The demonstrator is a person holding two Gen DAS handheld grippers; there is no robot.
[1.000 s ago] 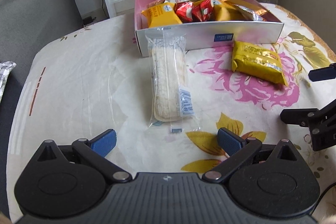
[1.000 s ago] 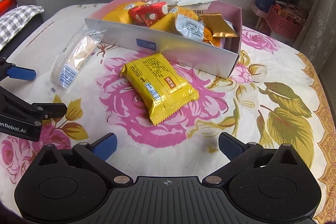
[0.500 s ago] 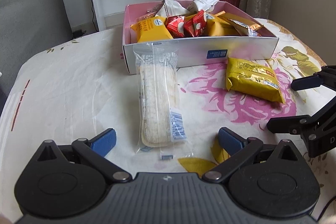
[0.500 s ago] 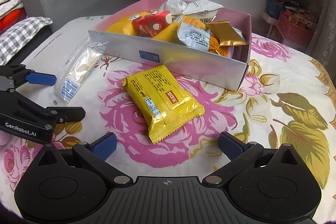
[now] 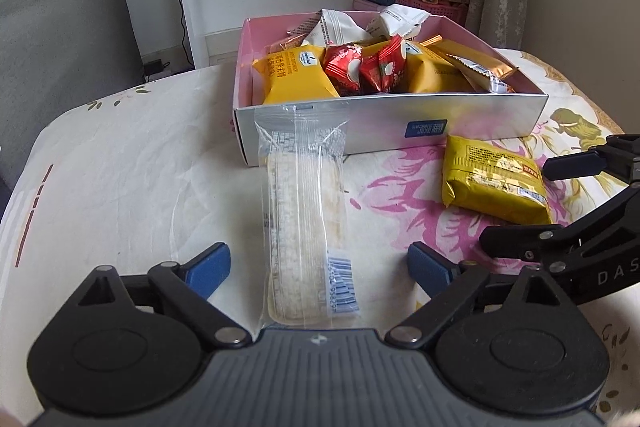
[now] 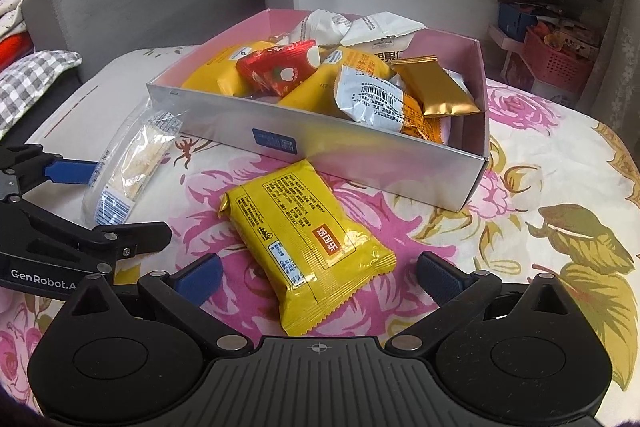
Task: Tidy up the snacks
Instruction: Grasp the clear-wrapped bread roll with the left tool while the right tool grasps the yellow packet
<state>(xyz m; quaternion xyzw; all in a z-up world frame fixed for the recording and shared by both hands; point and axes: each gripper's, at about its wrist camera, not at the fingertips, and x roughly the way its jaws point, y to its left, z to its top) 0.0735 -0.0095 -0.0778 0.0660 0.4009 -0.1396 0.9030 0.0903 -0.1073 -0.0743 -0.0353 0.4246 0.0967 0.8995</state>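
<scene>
- Box point(image 5: 392, 123) at far centre already holds most snacks.
- Two left on the cloth: clear pack point(image 5: 304, 227), yellow pack point(image 6: 308, 243).
- Your left gripper point(image 5: 318, 267) straddles the clear pack, jaws just narrowing, not yet pressing; right gripper point(image 6: 318, 277) gapes around the yellow pack.

My yellow snack pack point(image 6: 308, 251) lies on a white cloth point(image 5: 120, 163) with pink flowers; the box point(image 6: 452, 43) is pink inside.
</scene>
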